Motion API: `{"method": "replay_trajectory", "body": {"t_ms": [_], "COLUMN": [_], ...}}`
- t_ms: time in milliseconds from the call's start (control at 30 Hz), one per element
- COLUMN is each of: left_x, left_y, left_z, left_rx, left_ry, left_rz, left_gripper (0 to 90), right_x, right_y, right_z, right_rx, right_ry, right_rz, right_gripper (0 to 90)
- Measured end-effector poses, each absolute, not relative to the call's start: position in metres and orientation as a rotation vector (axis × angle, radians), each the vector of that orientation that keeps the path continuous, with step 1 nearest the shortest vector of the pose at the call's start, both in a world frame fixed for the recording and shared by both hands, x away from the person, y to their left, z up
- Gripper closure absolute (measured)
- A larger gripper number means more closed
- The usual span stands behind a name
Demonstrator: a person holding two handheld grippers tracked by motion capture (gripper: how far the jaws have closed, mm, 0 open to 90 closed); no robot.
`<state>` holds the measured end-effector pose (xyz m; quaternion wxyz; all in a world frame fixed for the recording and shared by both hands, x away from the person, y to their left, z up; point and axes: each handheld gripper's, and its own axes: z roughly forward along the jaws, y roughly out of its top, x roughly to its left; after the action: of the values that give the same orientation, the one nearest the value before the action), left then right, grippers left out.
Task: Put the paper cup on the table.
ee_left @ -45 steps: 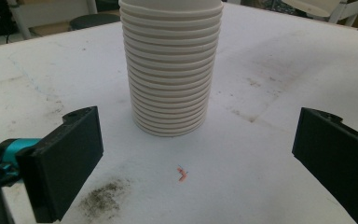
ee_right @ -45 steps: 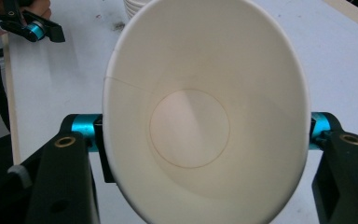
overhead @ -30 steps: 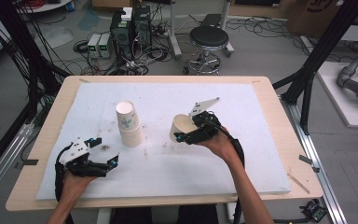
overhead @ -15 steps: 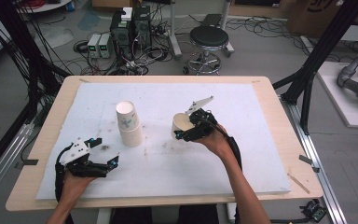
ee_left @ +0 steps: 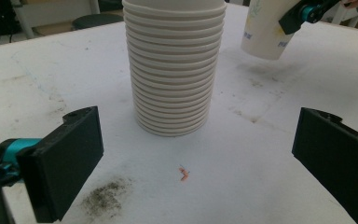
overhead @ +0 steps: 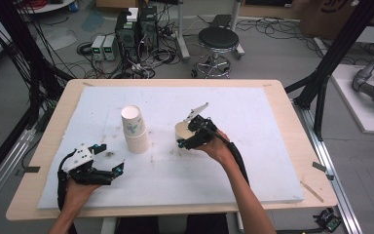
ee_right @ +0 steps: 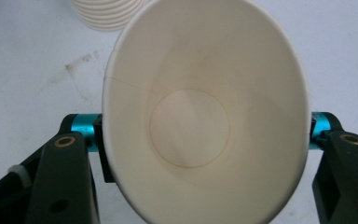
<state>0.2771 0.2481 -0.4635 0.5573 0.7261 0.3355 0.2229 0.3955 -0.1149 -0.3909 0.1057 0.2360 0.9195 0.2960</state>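
Note:
A tall stack of white paper cups (overhead: 135, 131) stands upright on the white mat (overhead: 253, 161), left of centre. My right gripper (overhead: 189, 134) is shut on a single paper cup (overhead: 181, 129), held just right of the stack with its mouth up. In the right gripper view this cup (ee_right: 200, 112) is squeezed oval between the jaws and is empty. My left gripper (overhead: 108, 168) rests open on the mat near the front left. Its jaws (ee_left: 198, 163) stand wide apart, facing the stack (ee_left: 175, 70), with nothing between them. The held cup (ee_left: 265, 32) shows beyond, just above the mat.
The mat covers a wooden table (overhead: 297, 126) and carries dark smudges (ee_left: 103, 198) and a tiny orange scrap (ee_left: 184, 173) in front of the stack. Behind the table are a stool (overhead: 218, 39), electronics and cables on the floor.
My right gripper has come down and a little to the left with the cup, closer to the stack. The left gripper has stayed where it was.

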Motion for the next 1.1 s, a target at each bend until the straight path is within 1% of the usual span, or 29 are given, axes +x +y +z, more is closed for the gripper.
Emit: {"method": "replay_trajectory", "body": {"t_ms": [300, 600, 667, 733, 767, 833, 1100], "left_x": [0.277, 0.277, 0.277, 0.277, 0.277, 0.277, 0.278], "left_y": [0.248, 0.249, 0.249, 0.249, 0.249, 0.249, 0.249], "left_z": [-0.463, -0.463, -0.463, -0.464, -0.463, -0.464, -0.464], "left_rx": [1.713, 1.71, 1.711, 1.709, 1.708, 1.705, 1.706], "left_ry": [0.797, 0.798, 0.799, 0.799, 0.798, 0.8, 0.804], "left_rz": [0.532, 0.532, 0.531, 0.528, 0.528, 0.527, 0.521], "left_gripper": [1.9, 1.9, 1.9, 1.9, 1.9, 1.8, 1.9], "right_x": [0.396, 0.397, 0.396, 0.397, 0.397, 0.397, 0.395], "right_y": [-0.103, -0.102, -0.102, -0.101, -0.101, -0.101, -0.109], "right_z": [-0.403, -0.41, -0.41, -0.412, -0.413, -0.415, -0.417], "right_rx": [0.677, 0.699, 0.707, 0.711, 0.711, 0.73, 0.766], "right_ry": [2.725, 2.707, 2.706, 2.705, 2.707, 2.696, 2.683], "right_rz": [0.789, 0.838, 0.835, 0.833, 0.822, 0.816, 0.884], "right_gripper": [33.7, 32.7, 29.6, 23.8, 19.0, 14.2, 13.6]}}
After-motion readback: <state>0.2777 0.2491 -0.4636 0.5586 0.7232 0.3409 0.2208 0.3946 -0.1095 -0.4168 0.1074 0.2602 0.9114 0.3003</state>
